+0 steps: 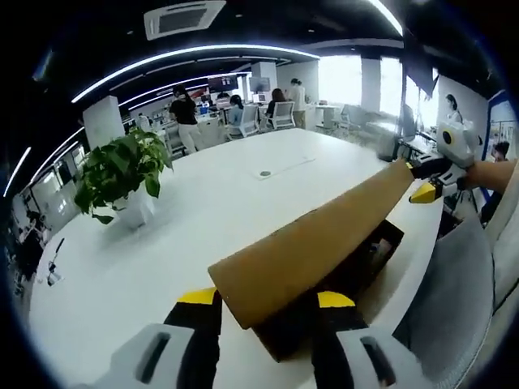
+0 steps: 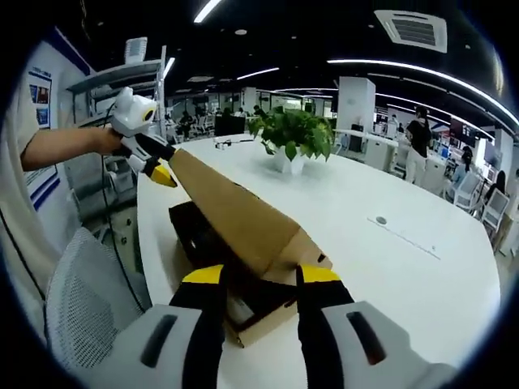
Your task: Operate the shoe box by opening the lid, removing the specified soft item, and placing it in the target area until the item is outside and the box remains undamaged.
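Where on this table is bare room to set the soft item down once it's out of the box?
Bare white table lies between the shoe box and the potted plant, and past the lid toward the far end. The near edge is crowded by the box and both grippers.

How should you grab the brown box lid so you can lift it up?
Grab the cardboard lid by its thin short edges, one at each end, coming in from outside the shoe box. It is long, flat and already tilted up, so two ends keep it level. The right gripper and the left gripper each have jaws either side of an end.
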`<state>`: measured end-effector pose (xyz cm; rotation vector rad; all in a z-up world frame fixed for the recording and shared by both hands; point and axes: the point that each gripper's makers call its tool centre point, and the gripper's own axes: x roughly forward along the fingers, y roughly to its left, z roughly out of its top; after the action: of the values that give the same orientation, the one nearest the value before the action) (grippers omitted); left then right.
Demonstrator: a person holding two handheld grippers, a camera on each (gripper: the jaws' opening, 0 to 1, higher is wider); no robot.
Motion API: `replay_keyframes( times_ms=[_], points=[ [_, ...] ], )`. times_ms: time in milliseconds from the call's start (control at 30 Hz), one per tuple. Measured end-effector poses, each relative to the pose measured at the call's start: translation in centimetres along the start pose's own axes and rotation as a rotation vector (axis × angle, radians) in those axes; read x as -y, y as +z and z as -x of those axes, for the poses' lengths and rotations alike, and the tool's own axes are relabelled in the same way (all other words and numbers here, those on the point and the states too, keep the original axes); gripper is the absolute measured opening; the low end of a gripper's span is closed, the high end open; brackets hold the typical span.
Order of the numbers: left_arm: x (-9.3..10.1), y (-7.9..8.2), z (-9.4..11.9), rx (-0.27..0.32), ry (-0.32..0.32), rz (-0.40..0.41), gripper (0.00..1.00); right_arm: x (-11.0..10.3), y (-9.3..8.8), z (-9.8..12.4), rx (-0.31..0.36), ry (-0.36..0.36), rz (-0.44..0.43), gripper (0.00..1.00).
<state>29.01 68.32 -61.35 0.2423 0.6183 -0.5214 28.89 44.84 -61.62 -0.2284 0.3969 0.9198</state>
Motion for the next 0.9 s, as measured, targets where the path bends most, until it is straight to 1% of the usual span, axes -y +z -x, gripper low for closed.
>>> replay_keyframes(
  times_ms=[67,167,367,600,900],
  points=[
    [-0.6,0.4,-0.1,0.009,0.023,-0.012,0.38,0.2,0.4,-0.1,0.005,-0.004,0.005,0.31],
    [-1.2,1.1,-0.2,0.025,0.047,-0.01,0.34,0.7,1.0,-0.2,0.016,-0.011,0.012,0.31],
    [-2.3,2.0,-0.4,0.058,0.073,0.015,0.29,1.4,1.8,-0.5,0.026,-0.02,0.028,0.31],
    [-3.6,3.2,-0.9,0.084,0.104,0.006,0.22,2.6,2.9,-0.9,0.036,-0.029,0.046,0.32],
    [-5.7,4.5,-1.6,0.113,0.152,0.016,0.09,4.0,3.9,-1.6,0.053,-0.045,0.043,0.32]
  ],
)
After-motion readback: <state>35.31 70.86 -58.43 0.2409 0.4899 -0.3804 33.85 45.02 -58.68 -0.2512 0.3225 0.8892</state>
